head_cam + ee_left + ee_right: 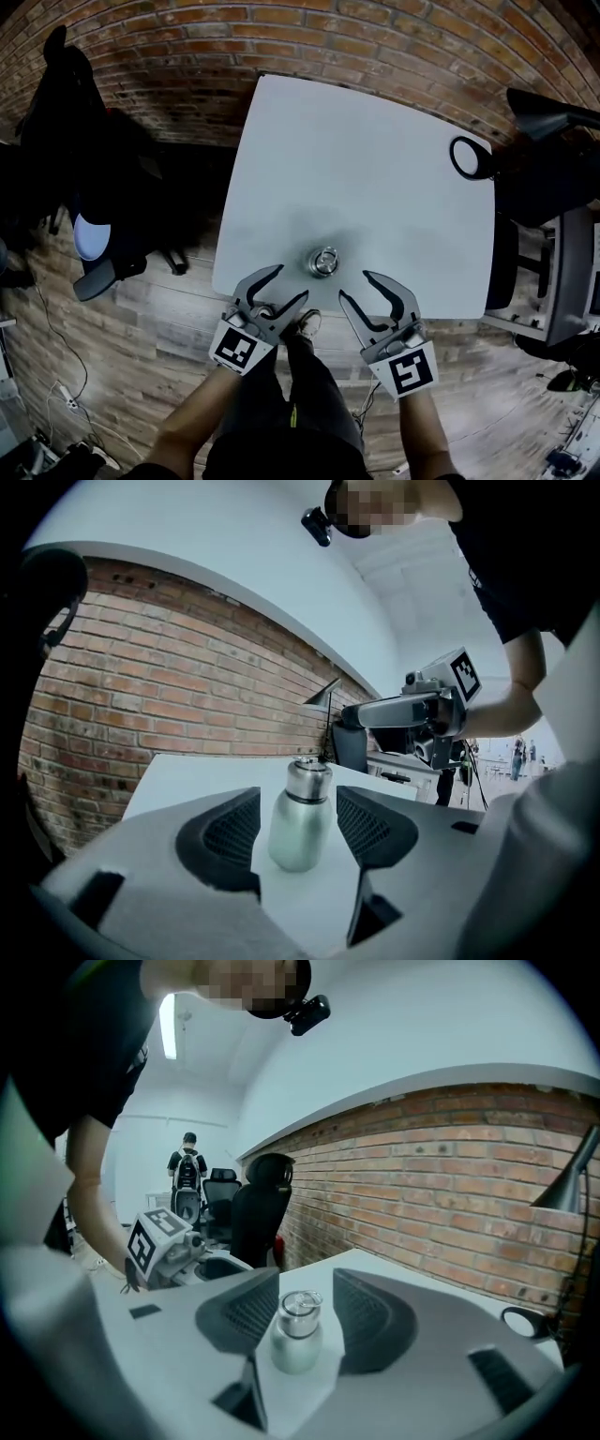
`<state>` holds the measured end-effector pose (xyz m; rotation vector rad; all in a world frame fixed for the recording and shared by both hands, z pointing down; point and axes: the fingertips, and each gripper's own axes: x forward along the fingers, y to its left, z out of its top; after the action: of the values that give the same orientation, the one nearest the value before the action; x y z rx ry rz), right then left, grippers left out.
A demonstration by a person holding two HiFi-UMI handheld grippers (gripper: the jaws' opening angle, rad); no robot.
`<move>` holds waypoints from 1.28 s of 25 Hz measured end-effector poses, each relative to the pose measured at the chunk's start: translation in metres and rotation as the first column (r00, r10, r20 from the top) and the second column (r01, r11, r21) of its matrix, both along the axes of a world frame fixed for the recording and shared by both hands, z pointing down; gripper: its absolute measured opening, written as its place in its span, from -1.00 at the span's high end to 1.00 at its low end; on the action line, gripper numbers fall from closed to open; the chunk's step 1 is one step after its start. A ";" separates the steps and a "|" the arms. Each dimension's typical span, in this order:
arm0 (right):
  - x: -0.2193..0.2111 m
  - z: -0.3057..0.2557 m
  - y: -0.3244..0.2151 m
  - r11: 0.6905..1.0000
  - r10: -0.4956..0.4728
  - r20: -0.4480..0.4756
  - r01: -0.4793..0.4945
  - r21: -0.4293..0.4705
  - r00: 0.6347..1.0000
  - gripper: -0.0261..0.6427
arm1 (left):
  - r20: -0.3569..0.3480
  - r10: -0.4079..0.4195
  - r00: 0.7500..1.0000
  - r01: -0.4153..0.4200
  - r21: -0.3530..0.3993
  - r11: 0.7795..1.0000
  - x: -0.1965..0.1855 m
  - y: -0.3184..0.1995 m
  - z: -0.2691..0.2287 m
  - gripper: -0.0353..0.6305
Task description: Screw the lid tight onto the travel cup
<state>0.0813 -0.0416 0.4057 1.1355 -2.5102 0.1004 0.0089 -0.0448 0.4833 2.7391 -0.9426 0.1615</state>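
A small steel travel cup (323, 261) stands upright near the front edge of the white table (375, 159), with its lid (300, 1303) sitting on top. My left gripper (292, 281) is open, just in front and to the left of the cup. My right gripper (355, 285) is open too, just in front and to the right. In the left gripper view the cup (300, 816) stands beyond the black pads (230, 834), apart from them. The right gripper view likewise shows the cup (296, 1331) ahead of the jaws, with nothing held.
A black lamp base ring (469, 157) sits at the table's far right corner. Dark office chairs (94, 187) stand to the left by the brick wall (375, 37), and a desk with gear (562, 272) is at the right. A person (188, 1171) stands far off.
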 end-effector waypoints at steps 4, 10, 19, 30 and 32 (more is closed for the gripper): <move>-0.010 0.023 -0.015 0.996 -0.082 -0.009 0.081 -0.023 0.997 0.26 | -0.036 0.021 0.999 -0.022 -0.008 1.000 0.015 -0.012 0.019 0.07; -0.025 0.049 -0.024 0.978 -0.202 0.000 0.202 -0.057 0.979 0.11 | -0.049 0.121 0.992 -0.117 0.072 0.991 0.041 -0.024 0.025 -0.13; -0.042 0.069 -0.037 0.963 -0.248 0.071 0.254 -0.093 0.966 0.05 | -0.041 0.198 0.979 -0.192 0.116 0.974 0.062 -0.028 0.040 -0.18; -0.048 0.079 -0.037 0.931 -0.350 0.056 0.354 -0.093 0.935 0.05 | -0.047 0.218 0.975 -0.212 0.111 0.971 0.068 -0.034 0.040 -0.17; -0.047 0.078 -0.039 0.942 -0.321 0.069 0.326 -0.078 0.945 0.05 | -0.054 0.207 0.977 -0.201 0.106 0.974 0.067 -0.035 0.039 -0.17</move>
<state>0.0341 -0.0802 0.4833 0.6813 -2.6752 0.1533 0.0761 -0.0797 0.5227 2.9111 -0.6678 0.0619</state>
